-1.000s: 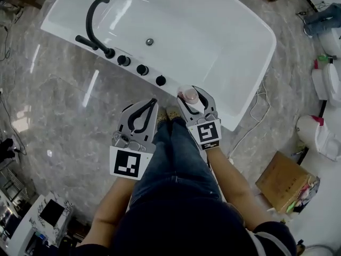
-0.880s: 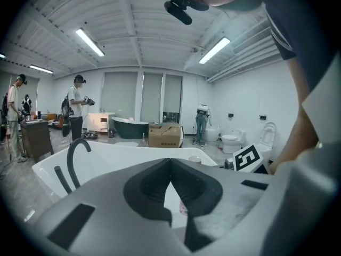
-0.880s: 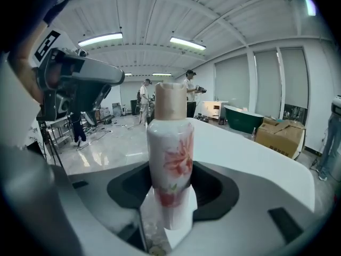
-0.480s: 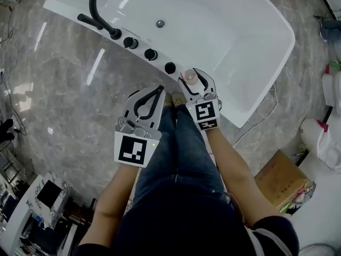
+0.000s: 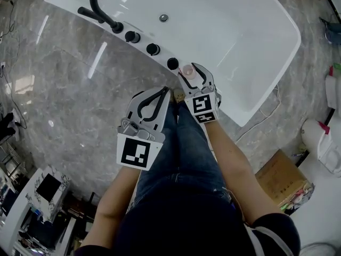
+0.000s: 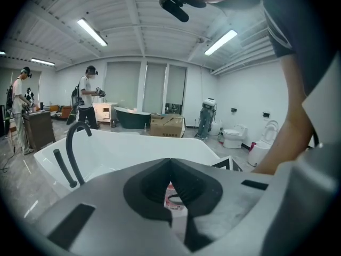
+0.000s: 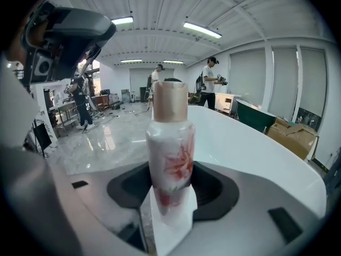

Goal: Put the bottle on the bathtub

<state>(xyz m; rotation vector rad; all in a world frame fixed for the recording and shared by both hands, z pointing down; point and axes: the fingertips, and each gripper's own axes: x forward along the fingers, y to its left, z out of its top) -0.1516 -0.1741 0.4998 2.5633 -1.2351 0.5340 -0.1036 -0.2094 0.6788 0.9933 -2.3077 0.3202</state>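
Note:
My right gripper (image 5: 189, 74) is shut on a white bottle (image 7: 169, 154) with a red flower print and a tan cap (image 5: 187, 70). It holds the bottle upright just over the near rim of the white bathtub (image 5: 256, 63), right of the black knobs (image 5: 153, 49). In the right gripper view the right gripper (image 7: 169, 193) clamps the bottle's lower body. My left gripper (image 5: 160, 92) is shut and empty, hanging over the person's legs a little short of the tub. In the left gripper view the left gripper (image 6: 171, 167) has its jaws closed, with the tub (image 6: 122, 151) ahead.
A black curved faucet (image 5: 96, 4) and black knobs sit on the tub's near rim at left. Grey marble floor (image 5: 64, 95) surrounds the tub. A cardboard box (image 5: 281, 181) and white toilets (image 5: 322, 137) stand at right. People stand far off in the gripper views.
Both grippers moved forward toward the tub. The right gripper has carried the bottle up to the near rim, beside the rightmost black knob.

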